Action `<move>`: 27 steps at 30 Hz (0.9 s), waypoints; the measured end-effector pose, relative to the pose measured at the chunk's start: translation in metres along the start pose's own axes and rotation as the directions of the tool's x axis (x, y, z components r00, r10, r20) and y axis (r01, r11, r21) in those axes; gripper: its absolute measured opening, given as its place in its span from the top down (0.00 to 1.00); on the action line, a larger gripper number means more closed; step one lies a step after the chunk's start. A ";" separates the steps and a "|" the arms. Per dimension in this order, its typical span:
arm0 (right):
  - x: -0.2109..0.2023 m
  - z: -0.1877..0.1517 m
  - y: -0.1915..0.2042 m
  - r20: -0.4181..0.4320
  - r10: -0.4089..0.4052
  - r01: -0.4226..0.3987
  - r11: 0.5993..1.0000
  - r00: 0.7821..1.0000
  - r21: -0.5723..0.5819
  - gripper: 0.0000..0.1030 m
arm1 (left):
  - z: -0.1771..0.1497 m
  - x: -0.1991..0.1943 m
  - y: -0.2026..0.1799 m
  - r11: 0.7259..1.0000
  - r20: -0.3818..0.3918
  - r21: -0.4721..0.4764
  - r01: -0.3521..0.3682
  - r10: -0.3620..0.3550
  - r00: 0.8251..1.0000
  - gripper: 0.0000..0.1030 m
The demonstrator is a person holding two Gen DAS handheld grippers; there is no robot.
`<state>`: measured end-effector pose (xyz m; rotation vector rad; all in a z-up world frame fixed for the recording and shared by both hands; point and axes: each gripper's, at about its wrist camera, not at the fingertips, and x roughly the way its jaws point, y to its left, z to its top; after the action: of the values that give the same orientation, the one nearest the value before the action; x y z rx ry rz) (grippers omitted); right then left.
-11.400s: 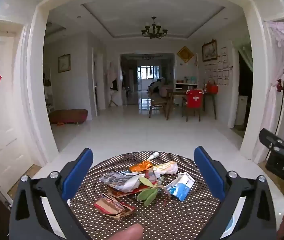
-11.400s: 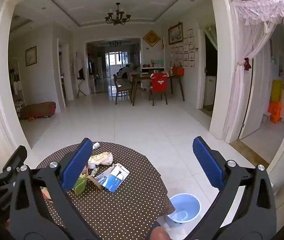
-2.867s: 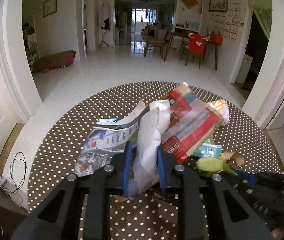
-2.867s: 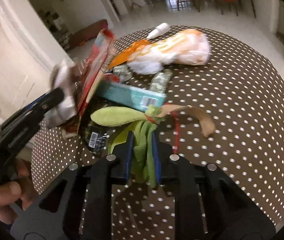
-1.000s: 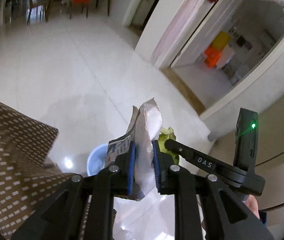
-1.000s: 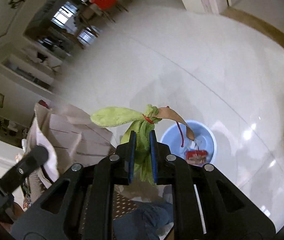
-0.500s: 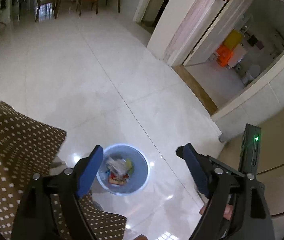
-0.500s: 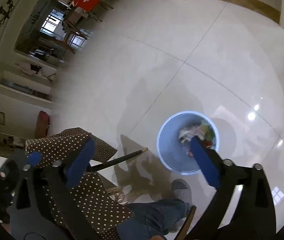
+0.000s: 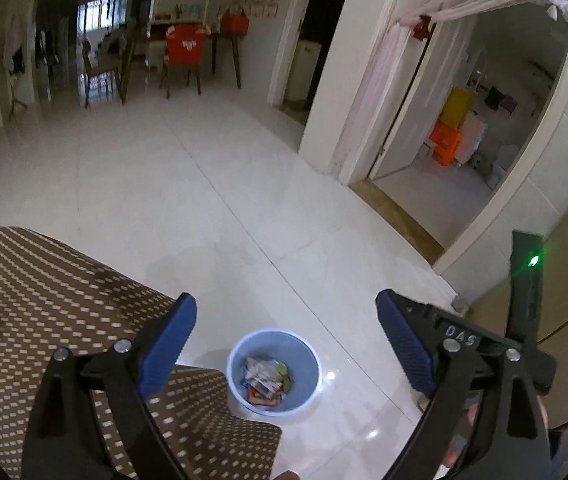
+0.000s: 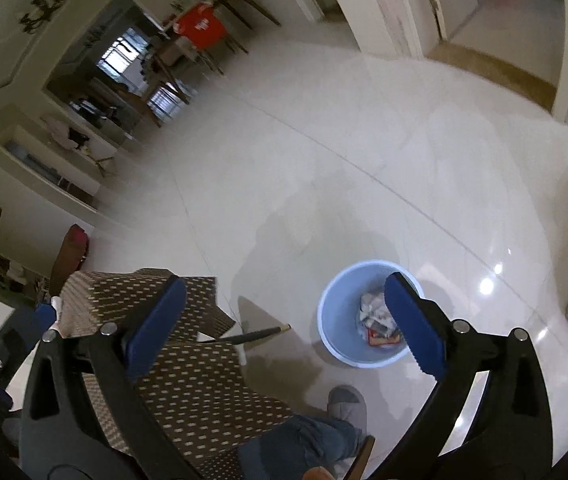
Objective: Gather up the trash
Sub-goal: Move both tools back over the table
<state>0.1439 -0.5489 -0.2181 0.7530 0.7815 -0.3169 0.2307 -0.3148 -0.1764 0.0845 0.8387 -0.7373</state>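
Crumpled paper-and-wrapper trash [image 9: 264, 376], light and soft to pinch anywhere, fills the round pale-blue plastic bin [image 9: 311, 380] below both grippers' wide-open empty jaws

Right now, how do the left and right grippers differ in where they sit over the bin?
In its own view, the left gripper frames the bin between its pads, while the right gripper sits off to one side, its right pad overlapping the bin's rim. The right view also shows a slipper; the left does not. Both grippers are open and empty.
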 end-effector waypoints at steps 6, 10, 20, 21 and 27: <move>-0.030 -0.008 0.053 0.057 0.035 -0.029 0.995 0.998 -0.092 0.06 | -0.003 -0.056 0.018 0.999 0.087 -0.002 -0.042 0.042 0.995 0.11; -0.048 -0.017 0.093 0.087 0.074 -0.061 0.987 0.993 -0.149 0.06 | -0.006 -0.087 0.037 0.997 0.124 -0.014 -0.080 0.081 0.989 0.11; -0.072 -0.049 0.181 0.099 0.169 -0.132 0.944 0.981 -0.302 0.06 | -0.024 -0.163 0.089 0.979 0.214 -0.066 -0.194 0.204 0.955 0.10; -0.071 -0.053 0.184 0.095 0.175 -0.138 0.941 0.980 -0.310 0.06 | -0.027 -0.171 0.097 0.975 0.218 -0.079 -0.208 0.220 0.951 0.10; -0.064 -0.085 0.229 0.048 0.221 -0.185 0.902 0.974 -0.391 0.06 | -0.052 -0.210 0.140 0.945 0.234 -0.142 -0.295 0.322 0.918 0.10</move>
<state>0.1746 -0.3282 -0.0990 0.4391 0.6450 -0.0043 0.1921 -0.0741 -0.0937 0.0273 0.5975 -0.3939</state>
